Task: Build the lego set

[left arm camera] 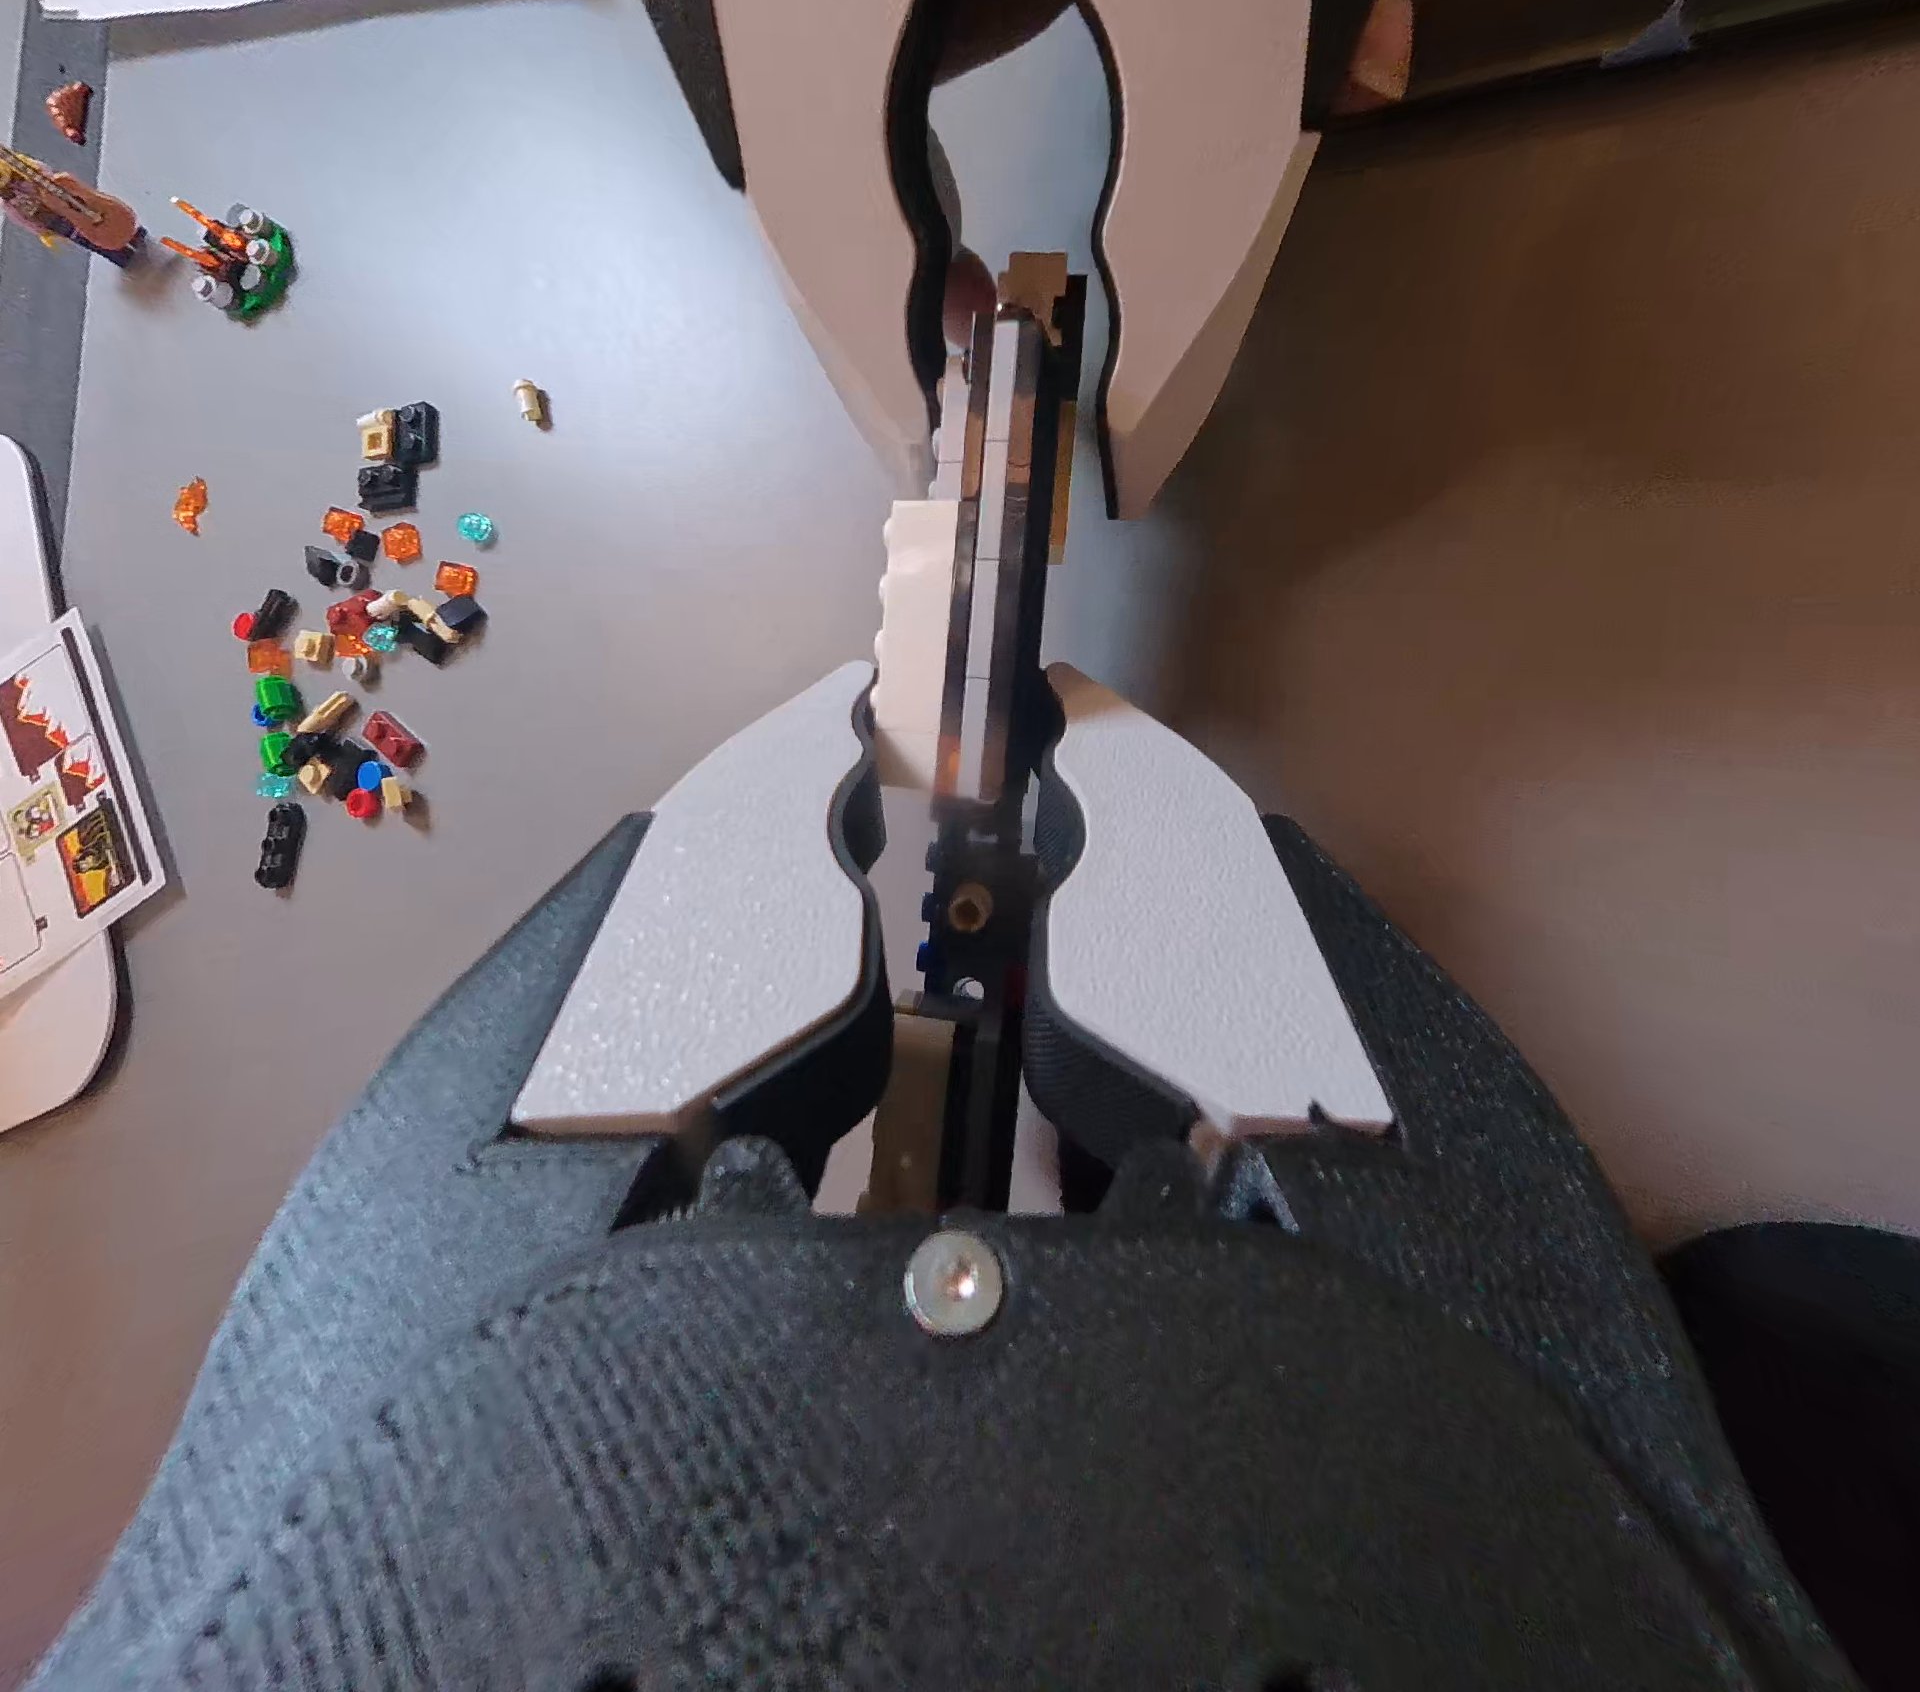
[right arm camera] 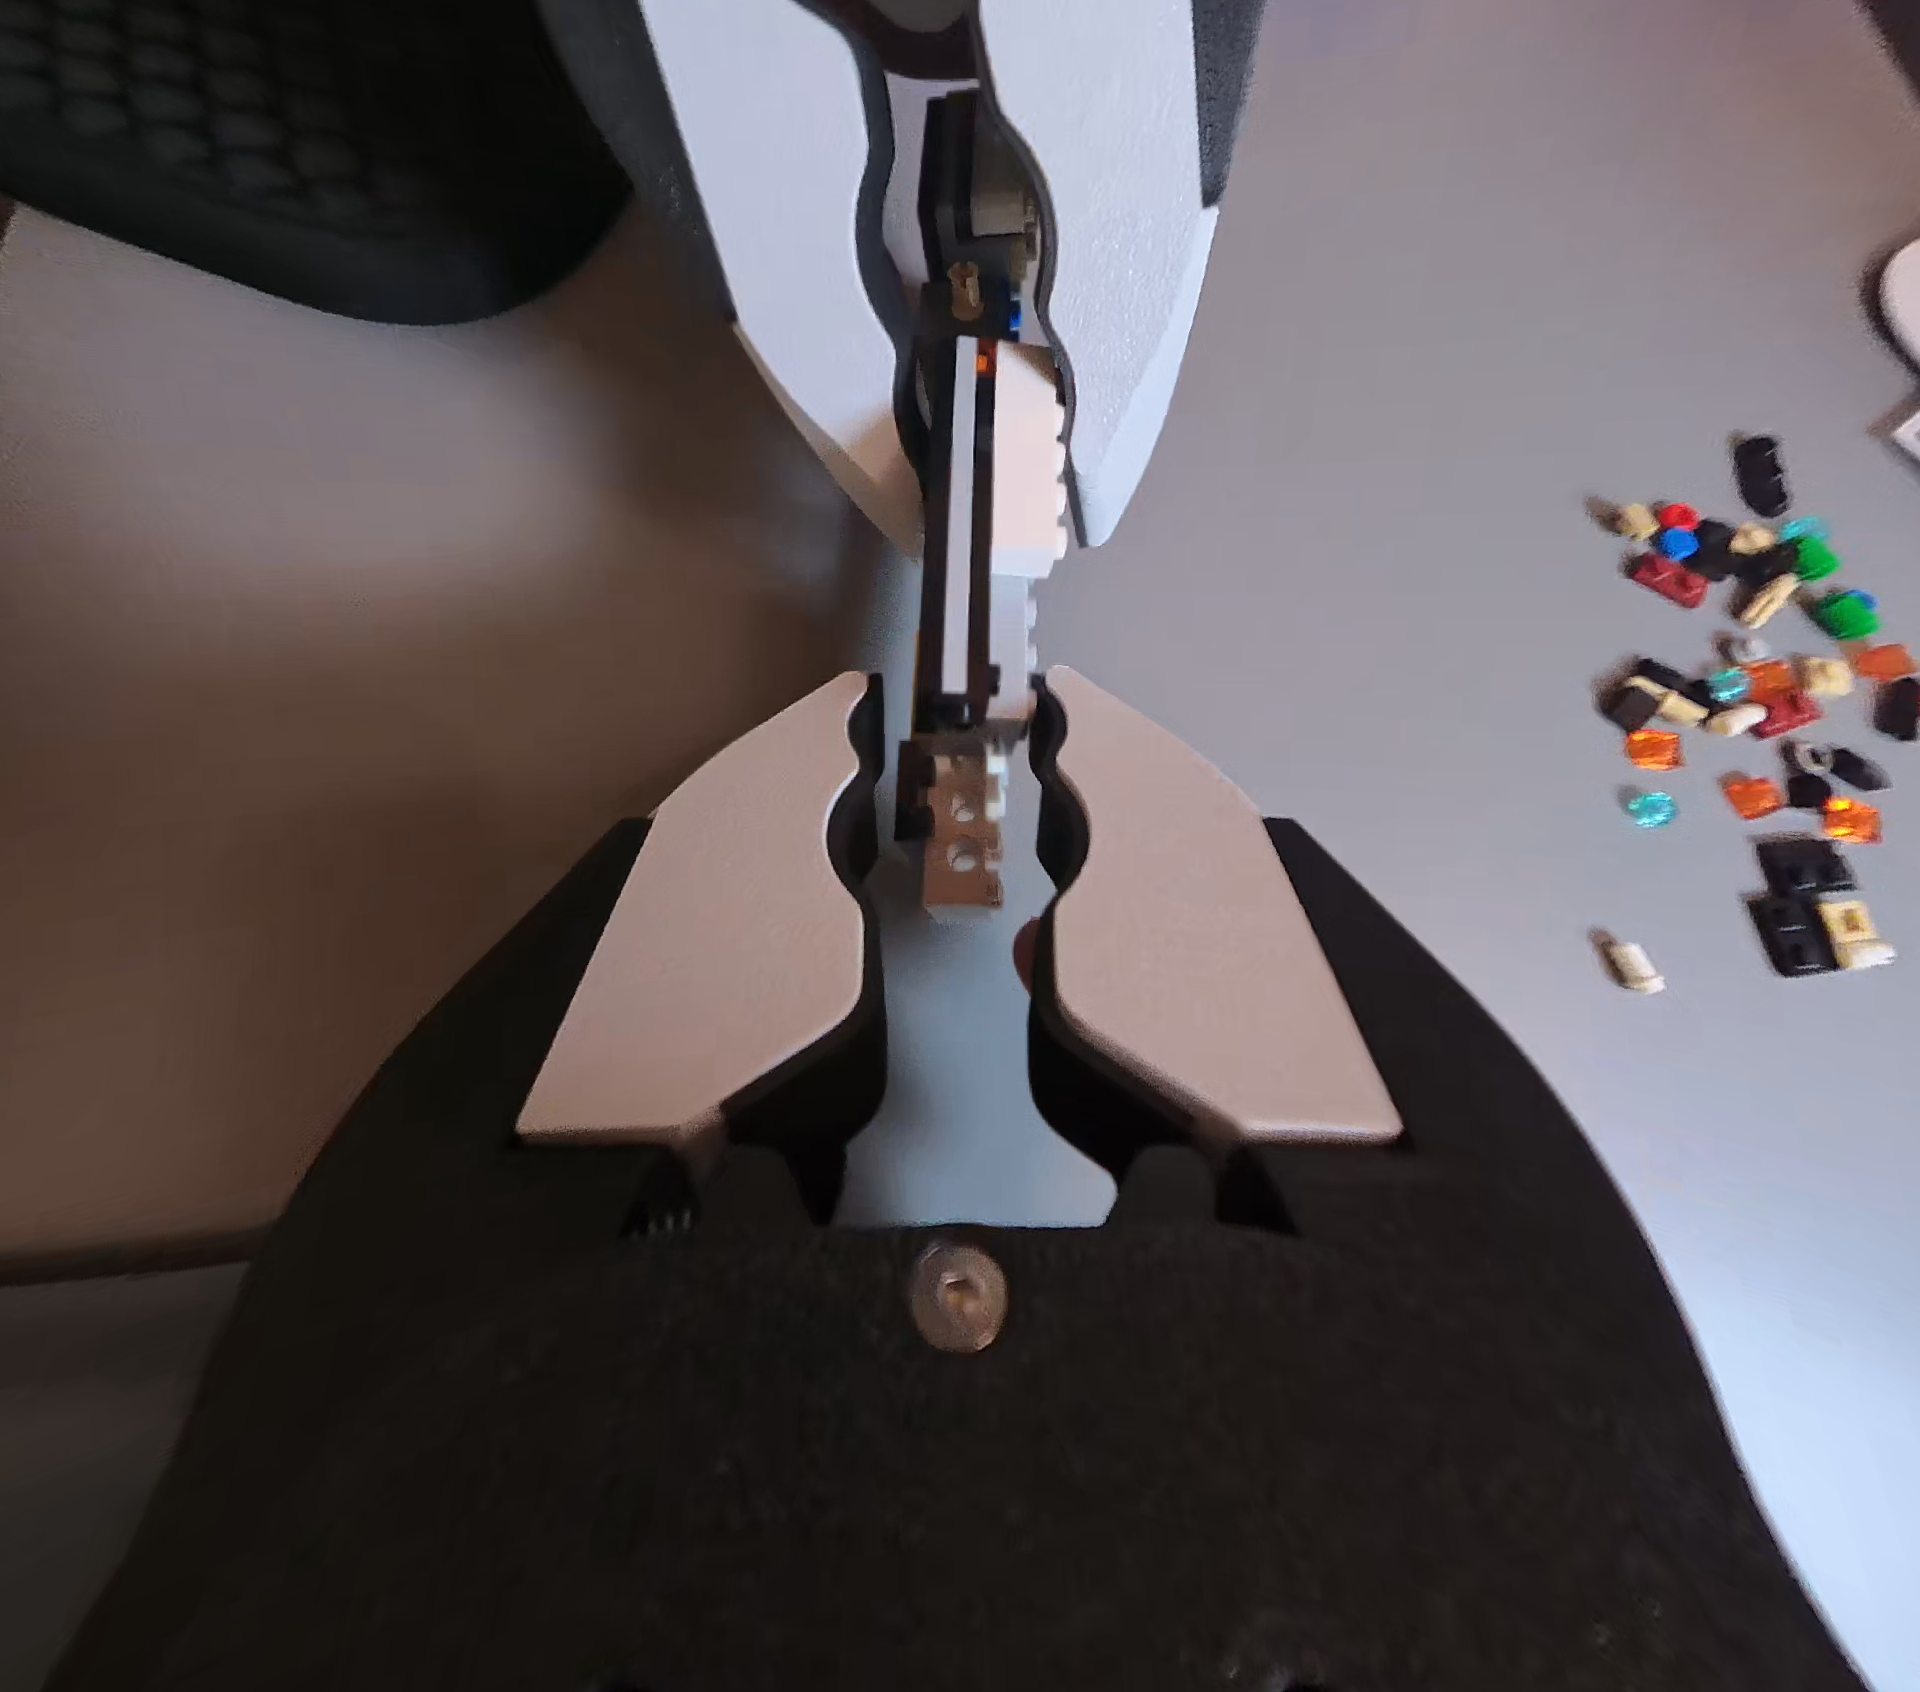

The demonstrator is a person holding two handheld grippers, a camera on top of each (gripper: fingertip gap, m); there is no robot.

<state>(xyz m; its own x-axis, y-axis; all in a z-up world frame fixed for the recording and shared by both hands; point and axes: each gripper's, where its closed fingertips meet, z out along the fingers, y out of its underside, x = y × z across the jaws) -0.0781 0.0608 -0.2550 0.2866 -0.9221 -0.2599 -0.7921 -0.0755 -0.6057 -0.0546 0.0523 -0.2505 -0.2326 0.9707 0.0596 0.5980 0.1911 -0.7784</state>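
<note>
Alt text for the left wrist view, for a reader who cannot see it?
The left gripper clamps one end of a thin black-and-white lego build; the right gripper meets its far end. Loose pieces lie scattered left on the grey table.

Each of the 2 cameras sits just behind its own gripper and looks forward along the fingers, angled down at the grey table point(left arm camera: 582, 208).

The left wrist view faces the right gripper point(left arm camera: 1013, 416) head-on at close range. The right wrist view faces the left gripper point(right arm camera: 987, 520) the same way, so the 2 views look at each other.

Both share the lego build point(left arm camera: 997, 562) held between them, very near each lens, and the loose lego pieces point(left arm camera: 353, 645). These lie toward the left in the left wrist view and toward the right in the right wrist view.
</note>
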